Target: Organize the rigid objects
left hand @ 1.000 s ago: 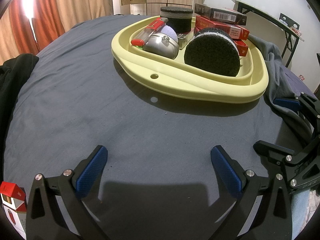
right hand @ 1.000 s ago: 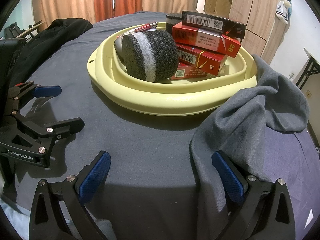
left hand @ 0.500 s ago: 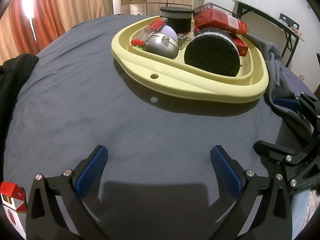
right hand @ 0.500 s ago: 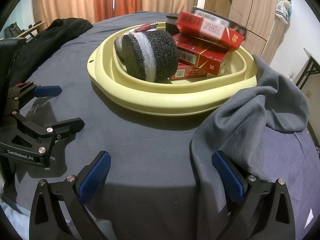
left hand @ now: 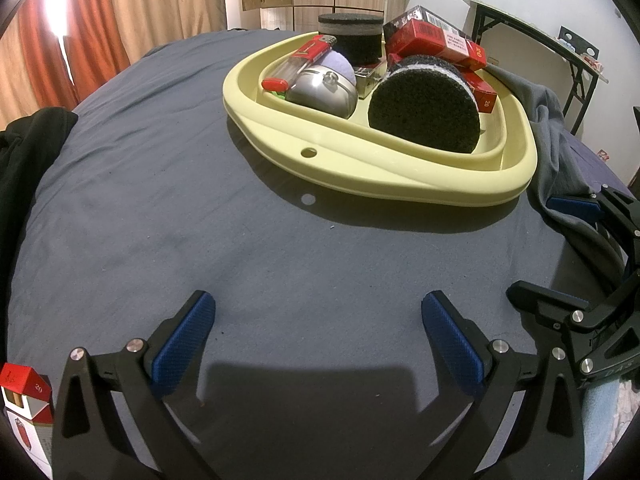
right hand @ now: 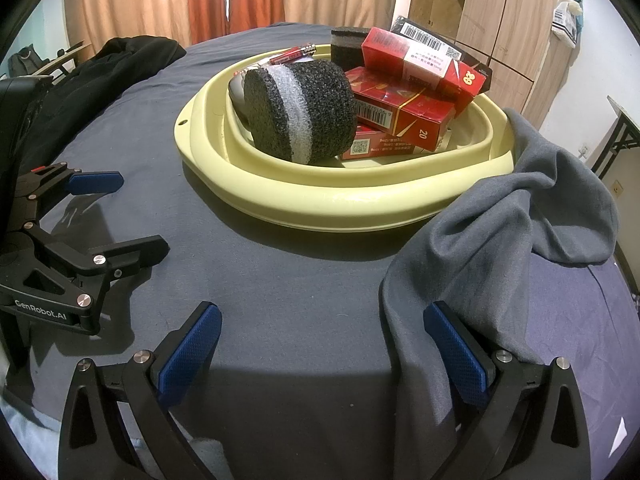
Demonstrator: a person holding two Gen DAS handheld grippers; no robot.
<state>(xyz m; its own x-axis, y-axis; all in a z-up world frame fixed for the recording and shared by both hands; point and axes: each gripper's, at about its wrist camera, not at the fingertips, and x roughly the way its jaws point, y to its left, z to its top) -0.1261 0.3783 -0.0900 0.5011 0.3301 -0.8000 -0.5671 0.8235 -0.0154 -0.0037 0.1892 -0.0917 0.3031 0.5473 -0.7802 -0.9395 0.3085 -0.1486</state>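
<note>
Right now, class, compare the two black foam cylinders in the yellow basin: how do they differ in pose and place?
The near foam cylinder lies on its side, round face outward; the far foam cylinder stands upright, flat top up. The near one sits at the front of the yellow basin, beside the red boxes; the far one stands at the back, behind the lighter. Both are coarse black foam.

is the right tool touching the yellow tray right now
Apart. The right wrist view shows dark bedsheet between the open right tool and the yellow tray.
</note>
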